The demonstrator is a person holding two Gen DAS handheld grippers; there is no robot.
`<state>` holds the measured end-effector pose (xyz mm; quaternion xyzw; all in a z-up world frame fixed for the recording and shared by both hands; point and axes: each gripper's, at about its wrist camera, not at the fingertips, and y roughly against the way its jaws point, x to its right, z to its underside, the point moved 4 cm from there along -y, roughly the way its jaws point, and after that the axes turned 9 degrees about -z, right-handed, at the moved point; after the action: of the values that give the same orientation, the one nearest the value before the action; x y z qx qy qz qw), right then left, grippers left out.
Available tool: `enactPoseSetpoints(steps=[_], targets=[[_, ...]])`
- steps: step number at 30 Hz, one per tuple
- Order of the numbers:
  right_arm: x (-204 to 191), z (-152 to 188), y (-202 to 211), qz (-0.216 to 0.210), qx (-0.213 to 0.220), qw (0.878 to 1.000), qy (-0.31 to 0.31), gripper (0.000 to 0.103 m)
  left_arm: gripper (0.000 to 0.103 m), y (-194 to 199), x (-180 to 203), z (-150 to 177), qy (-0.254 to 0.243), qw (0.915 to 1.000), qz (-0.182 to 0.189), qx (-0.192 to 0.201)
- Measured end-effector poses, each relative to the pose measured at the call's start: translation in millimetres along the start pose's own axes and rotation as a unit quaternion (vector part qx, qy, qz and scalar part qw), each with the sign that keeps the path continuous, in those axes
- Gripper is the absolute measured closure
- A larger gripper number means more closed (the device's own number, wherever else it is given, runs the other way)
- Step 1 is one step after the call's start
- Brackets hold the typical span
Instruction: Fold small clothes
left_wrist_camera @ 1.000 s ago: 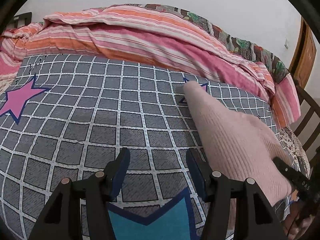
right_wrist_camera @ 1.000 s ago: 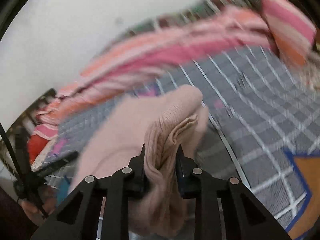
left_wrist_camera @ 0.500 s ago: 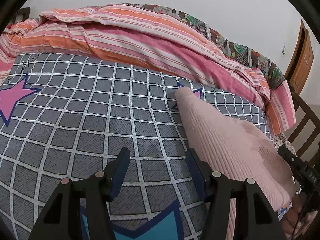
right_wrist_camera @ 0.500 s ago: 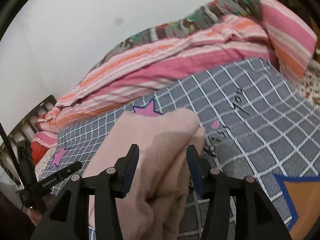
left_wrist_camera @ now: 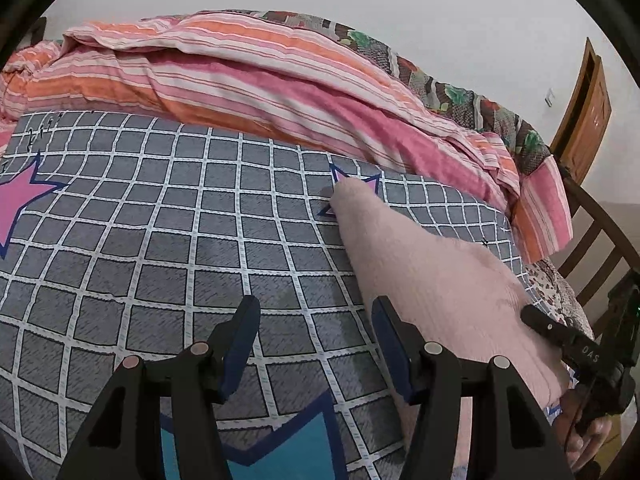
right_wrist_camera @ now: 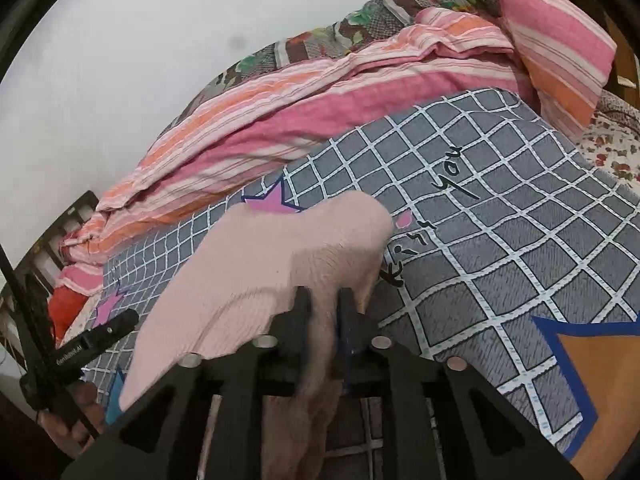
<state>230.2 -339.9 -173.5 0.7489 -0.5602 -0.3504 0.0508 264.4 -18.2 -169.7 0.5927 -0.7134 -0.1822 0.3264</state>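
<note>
A pale pink knitted garment (left_wrist_camera: pixel 436 276) lies on the grey checked bedspread (left_wrist_camera: pixel 168 216), stretching from a pink star down to the bed's near right edge. My left gripper (left_wrist_camera: pixel 314 332) is open and empty, just left of the garment, over bare bedspread. In the right wrist view the same garment (right_wrist_camera: pixel 256 264) drapes toward the camera, and my right gripper (right_wrist_camera: pixel 325 308) is shut on a fold of its near edge. The other gripper shows at the right edge of the left wrist view (left_wrist_camera: pixel 576 348).
A rolled pink and orange striped quilt (left_wrist_camera: pixel 260 80) lies along the back of the bed against the white wall. A wooden bed frame (left_wrist_camera: pixel 592 240) and door stand at the right. The bedspread carries star prints and black lettering (right_wrist_camera: pixel 436 216).
My right gripper opened half a second ago and has now shut again on the garment's fold. The left gripper stayed open and drifted slightly over the bedspread.
</note>
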Motion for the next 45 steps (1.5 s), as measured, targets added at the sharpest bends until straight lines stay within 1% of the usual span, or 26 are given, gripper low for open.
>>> enactPoseSetpoints(steps=[1, 4, 5, 8, 12, 13, 14, 15, 16, 18, 19, 21, 22, 25, 26, 29, 31, 33, 35, 36, 37, 38, 40, 42, 43, 45], targets=[[1.2, -1.3, -3.3, -0.006, -0.005, 1.0, -0.004, 0.043, 0.047, 0.8, 0.4, -0.5, -0.002, 1.0, 0.003, 0.001], [8.0, -2.0, -19.8, -0.019, -0.038, 0.999, -0.032, 0.04, 0.047, 2.5, 0.1, -2.0, -0.005, 0.9999, 0.012, 0.004], [11.6, -1.3, -30.7, -0.033, -0.059, 0.997, -0.049, 0.039, 0.047, 2.6, -0.5, -2.9, -0.004, 0.9998, 0.021, 0.003], [21.2, 0.7, -52.7, -0.062, -0.095, 0.99, -0.09, 0.034, 0.047, 1.9, -0.6, -5.0, -0.008, 0.9993, 0.038, -0.001], [24.3, -2.8, -64.5, -0.072, -0.121, 0.985, -0.099, 0.03, 0.047, -2.4, -2.2, -7.2, -0.007, 0.9986, 0.052, -0.011], [23.4, -3.5, -68.3, -0.074, -0.13, 0.984, -0.097, 0.032, 0.047, -3.2, -3.0, -7.7, -0.006, 0.9986, 0.052, -0.012], [21.4, -3.5, -71.1, -0.091, -0.139, 0.981, -0.099, 0.038, 0.047, -3.5, -4.5, -8.7, -0.004, 0.9986, 0.051, -0.011], [21.1, -3.1, -72.6, -0.103, -0.145, 0.978, -0.108, 0.052, 0.047, -3.2, -5.9, -9.8, -0.002, 0.9986, 0.052, -0.01], [20.5, -4.2, -72.9, -0.104, -0.145, 0.978, -0.111, 0.057, 0.047, -2.4, -8.7, -11.5, 0.003, 0.9986, 0.052, -0.009], [10.6, -10.2, -67.8, -0.095, -0.144, 0.98, -0.096, 0.065, 0.047, 0.3, -14.7, -14.2, 0.012, 0.9985, 0.053, -0.006], [0.4, -15.2, -62.8, -0.086, -0.141, 0.983, -0.085, 0.067, 0.047, 2.2, -18.4, -15.8, 0.019, 0.9984, 0.053, -0.005], [-21.4, -26.5, -53.6, -0.078, -0.128, 0.986, -0.066, 0.068, 0.047, 7.6, -27.3, -18.8, 0.031, 0.9983, 0.051, 0.0], [-33.6, -32.2, -49.2, -0.076, -0.123, 0.988, -0.057, 0.068, 0.047, 11.0, -33.0, -20.0, 0.037, 0.9984, 0.043, 0.003], [-80.6, -49.5, -40.0, -0.068, -0.104, 0.992, -0.035, 0.069, 0.047, 19.8, -47.8, -21.5, 0.051, 0.9981, 0.033, 0.009], [-101.3, -55.4, -40.5, -0.062, -0.098, 0.993, -0.025, 0.069, 0.047, 23.9, -54.0, -22.1, 0.058, 0.9978, 0.032, 0.011], [-147.1, -61.2, -45.5, -0.052, -0.094, 0.994, 0.0, 0.069, 0.047, 37.2, -71.4, -22.7, 0.069, 0.9972, 0.018, 0.023], [-175.8, -61.2, -53.7, -0.056, -0.096, 0.994, 0.009, 0.069, 0.047, 45.8, -81.4, -22.9, 0.068, 0.9971, 0.003, 0.033], [-199.3, -61.4, -61.0, -0.066, -0.097, 0.993, 0.015, 0.069, 0.047, 55.0, -90.3, -22.9, 0.069, 0.9966, -0.003, 0.045], [-217.1, -61.7, -64.3, -0.098, -0.092, 0.991, 0.005, 0.069, 0.047, 62.6, -98.3, -24.0, 0.073, 0.996, 0.002, 0.052], [-221.3, -61.9, -65.1, -0.119, -0.089, 0.989, -0.003, 0.069, 0.047, 65.8, -102.1, -25.1, 0.074, 0.9957, 0.005, 0.055], [-222.1, -61.4, -65.6, -0.15, -0.085, 0.985, -0.018, 0.069, 0.047, 68.8, -104.4, -25.4, 0.075, 0.9954, 0.008, 0.059], [-217.5, -58.1, -65.7, -0.171, -0.081, 0.982, -0.029, 0.069, 0.047, 71.2, -107.2, -26.1, 0.077, 0.9951, 0.011, 0.062], [-205.0, -50.4, -72.1, -0.188, -0.08, 0.978, -0.041, 0.069, 0.047, 71.4, -109.8, -26.6, 0.078, 0.995, 0.014, 0.061], [-178.4, -34.5, -86.8, -0.177, -0.097, 0.978, -0.043, 0.067, 0.047, 68.9, -108.9, -24.7, 0.071, 0.9961, 0.013, 0.051], [-156.0, -21.8, -98.3, -0.154, -0.116, 0.98, -0.046, 0.066, 0.047, 65.6, -106.4, -23.1, 0.064, 0.997, 0.011, 0.043], [-126.1, -5.0, -111.5, -0.106, -0.147, 0.983, -0.043, 0.064, 0.047, 61.6, -99.4, -19.4, 0.049, 0.9981, 0.006, 0.035]])
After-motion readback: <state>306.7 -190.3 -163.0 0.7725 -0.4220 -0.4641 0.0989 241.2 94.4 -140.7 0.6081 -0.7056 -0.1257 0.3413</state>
